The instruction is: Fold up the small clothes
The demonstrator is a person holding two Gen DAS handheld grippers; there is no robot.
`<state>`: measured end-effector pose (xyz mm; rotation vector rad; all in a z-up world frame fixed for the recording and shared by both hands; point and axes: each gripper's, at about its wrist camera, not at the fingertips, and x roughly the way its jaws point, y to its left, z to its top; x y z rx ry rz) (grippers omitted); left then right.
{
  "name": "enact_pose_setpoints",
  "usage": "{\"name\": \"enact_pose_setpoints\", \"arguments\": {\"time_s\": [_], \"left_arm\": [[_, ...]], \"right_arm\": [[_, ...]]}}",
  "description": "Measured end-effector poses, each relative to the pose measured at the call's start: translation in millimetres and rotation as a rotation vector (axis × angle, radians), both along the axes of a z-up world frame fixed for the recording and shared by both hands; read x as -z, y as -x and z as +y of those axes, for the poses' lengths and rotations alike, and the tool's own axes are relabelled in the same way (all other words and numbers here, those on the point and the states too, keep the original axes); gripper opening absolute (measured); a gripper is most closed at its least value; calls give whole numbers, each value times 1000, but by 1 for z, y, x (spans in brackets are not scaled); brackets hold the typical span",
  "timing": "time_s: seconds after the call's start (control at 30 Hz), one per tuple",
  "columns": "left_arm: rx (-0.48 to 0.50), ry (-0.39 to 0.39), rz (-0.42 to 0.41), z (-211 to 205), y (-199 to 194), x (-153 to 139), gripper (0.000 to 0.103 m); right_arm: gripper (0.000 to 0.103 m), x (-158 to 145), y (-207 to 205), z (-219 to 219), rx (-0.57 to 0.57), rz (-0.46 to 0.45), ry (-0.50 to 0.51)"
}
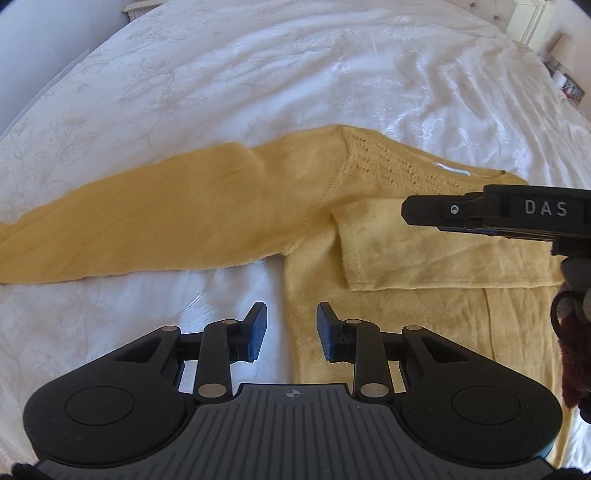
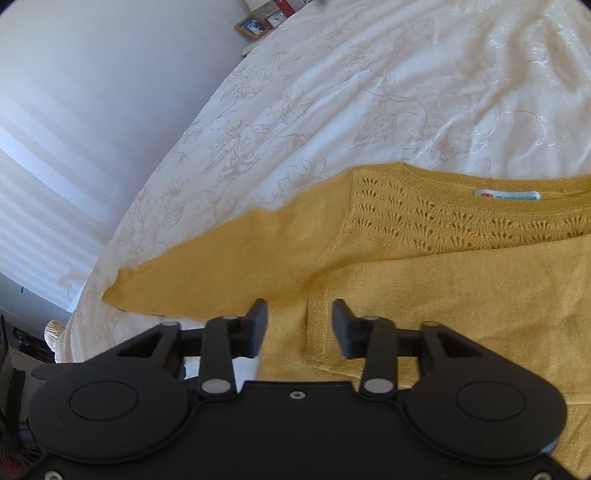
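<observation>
A mustard yellow knit sweater (image 1: pixel 406 306) lies flat on the white bed. Its left sleeve (image 1: pixel 155 221) stretches out to the left. The other sleeve (image 1: pixel 443 254) is folded across the chest. The collar label (image 2: pixel 508 195) shows in the right wrist view. My left gripper (image 1: pixel 291 328) is open and empty, just above the sweater's left side edge. My right gripper (image 2: pixel 299 325) is open and empty above the folded sleeve's cuff (image 2: pixel 321 332); it also shows from the side in the left wrist view (image 1: pixel 410 210), over the chest.
A white bedspread (image 1: pixel 258 74) with a floral pattern covers the bed. The bed's left edge (image 2: pixel 88 280) drops off near the outstretched sleeve's cuff. A picture frame (image 2: pixel 253 26) and a small clock (image 2: pixel 275 18) stand on a far nightstand.
</observation>
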<state>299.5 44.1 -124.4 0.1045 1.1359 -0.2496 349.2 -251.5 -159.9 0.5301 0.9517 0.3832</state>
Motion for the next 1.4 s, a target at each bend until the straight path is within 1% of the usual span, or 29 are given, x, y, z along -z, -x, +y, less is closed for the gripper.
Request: {"name": "enact_pose_setpoints", "arguments": {"time_s": [0.1, 0.17, 0.27, 0.33, 0.4, 0.5, 0.63, 0.77, 0.8, 0.83, 0.87, 0.9, 0.93, 1.0, 1.03, 1.07, 1.13, 1.2, 1.23, 1.3, 1.33, 1.37, 1.4], "left_arm": [[47, 20, -9, -22, -9, 6, 29], [73, 33, -14, -36, -16, 13, 29], [94, 61, 16, -52, -27, 31, 29], [87, 68, 53, -57, -36, 46, 29], [64, 56, 85, -60, -44, 59, 29], [37, 29, 95, -60, -54, 70, 29], [22, 19, 107, -60, -61, 72, 29], [-13, 8, 52, -56, -53, 64, 30], [-20, 14, 46, -53, -50, 63, 31], [-28, 22, 45, -50, -48, 63, 35], [-32, 39, 48, -48, -47, 64, 40], [-34, 60, 57, -45, -47, 67, 42], [-37, 72, 65, -45, -49, 69, 43], [-44, 80, 68, -46, -53, 70, 44], [-41, 83, 68, -48, -54, 71, 47], [-36, 87, 66, -49, -56, 71, 51], [-22, 88, 55, -56, -59, 72, 53], [-4, 97, 45, -62, -63, 73, 52], [1, 99, 39, -67, -64, 74, 51], [5, 102, 27, -70, -65, 73, 35], [18, 106, 28, -72, -65, 71, 13], [30, 112, 27, -73, -65, 68, 6], [36, 108, 8, -74, -62, 63, 6]], "right_arm": [[61, -3, 6, -22, 26, -12, 20], [61, -4, 13, -39, 47, -21, 58], [61, -4, 28, -65, 88, -15, 99], [61, -2, 36, -79, 111, -5, 122], [61, 0, 46, -92, 126, 4, 146], [61, 4, 57, -105, 141, 21, 166], [61, 11, 66, -116, 158, 42, 174], [61, 18, 70, -123, 179, 62, 164], [61, 19, 70, -123, 182, 65, 162], [62, 20, 70, -123, 185, 66, 159], [63, 22, 70, -123, 186, 66, 156], [65, 22, 70, -123, 185, 65, 155], [70, 23, 72, -122, 181, 61, 153], [71, 24, 73, -121, 175, 54, 156], [72, 24, 74, -120, 172, 52, 157], [77, 24, 75, -120, 172, 51, 159], [82, 25, 78, -120, 172, 43, 160], [85, 26, 80, -121, 177, 39, 159], [87, 26, 81, -121, 179, 37, 160], [89, 26, 83, -122, 184, 32, 164], [89, 26, 83, -123, 188, 32, 166], [89, 26, 84, -124, 191, 32, 167], [89, 26, 85, -126, 195, 31, 167]]}}
